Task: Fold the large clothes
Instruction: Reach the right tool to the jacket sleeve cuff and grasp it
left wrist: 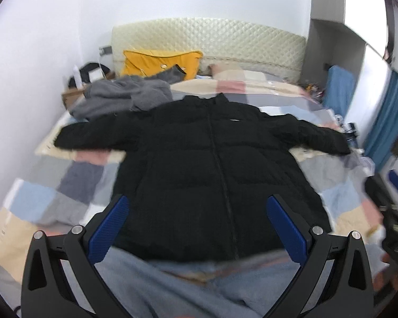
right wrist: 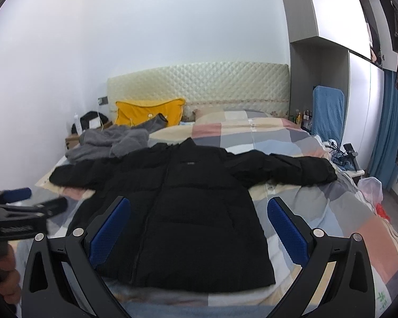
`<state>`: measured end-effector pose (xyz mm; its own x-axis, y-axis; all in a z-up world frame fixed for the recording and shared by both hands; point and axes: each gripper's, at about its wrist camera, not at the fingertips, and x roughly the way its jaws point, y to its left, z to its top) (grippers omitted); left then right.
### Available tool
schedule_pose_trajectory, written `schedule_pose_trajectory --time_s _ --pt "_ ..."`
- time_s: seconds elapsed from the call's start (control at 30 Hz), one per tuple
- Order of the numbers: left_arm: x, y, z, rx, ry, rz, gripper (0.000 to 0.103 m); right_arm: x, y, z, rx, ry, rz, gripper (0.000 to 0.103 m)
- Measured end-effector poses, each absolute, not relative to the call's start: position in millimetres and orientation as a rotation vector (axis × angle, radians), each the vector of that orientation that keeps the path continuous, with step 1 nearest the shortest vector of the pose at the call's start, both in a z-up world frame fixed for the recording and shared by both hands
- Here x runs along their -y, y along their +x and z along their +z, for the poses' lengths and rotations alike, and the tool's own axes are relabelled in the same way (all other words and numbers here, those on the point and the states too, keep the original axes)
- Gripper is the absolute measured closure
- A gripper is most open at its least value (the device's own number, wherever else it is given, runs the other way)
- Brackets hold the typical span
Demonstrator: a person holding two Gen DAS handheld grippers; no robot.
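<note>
far left, against the wall: a bedside table [right wrist: 73,140] with a dark bag on it, hard to make out. next to it, on the patchwork duvet [right wrist: 291,143], a heap of grey clothing [right wrist: 108,143], and behind that a yellow pillow [right wrist: 148,112] leaning on the quilted headboard [right wrist: 199,82].

centre: the black puffer jacket [right wrist: 180,212] lies flat on the duvet, front up, zipped, collar toward the headboard, hem toward me. its long axis runs straight away from my jaws; both sleeves are spread out sideways, across that line. the left sleeve [left wrist: 92,135] ends near the grey heap, the right sleeve [right wrist: 291,171] reaches toward the bed's right edge.

my left gripper [left wrist: 196,222] hovers above the hem, jaws wide apart, holding nothing. in its view the hem is partly covered by a blurred grey-blue fold low in frame; i cannot tell what that is. my right gripper [right wrist: 199,225] is also wide apart and empty, above the lower right of the body. each sleeve lies well beyond its gripper, left arm nearer the left one, right arm nearer the right; my guess is the sleeves fold inward first.

right: a blue padded board [right wrist: 329,111] stands by the wardrobe [right wrist: 331,13], and cables and a plastic bag clutter the bed's edge, details too small. the jacket's right cuff nearly meets them.
</note>
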<state>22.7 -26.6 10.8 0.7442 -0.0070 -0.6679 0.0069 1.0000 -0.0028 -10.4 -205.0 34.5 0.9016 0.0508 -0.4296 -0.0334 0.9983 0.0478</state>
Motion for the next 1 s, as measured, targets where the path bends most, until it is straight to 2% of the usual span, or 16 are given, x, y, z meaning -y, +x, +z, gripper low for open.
schedule_pose_trajectory --time_s 0.67,1.0 --pt "80 114 74 -0.622 -0.013 -0.207 0.000 270 56 78 -0.323 0.012 -0.070 0.000" --pt "75 154 87 -0.534 -0.063 -0.263 0.000 300 101 68 -0.308 -0.022 -0.110 0.000"
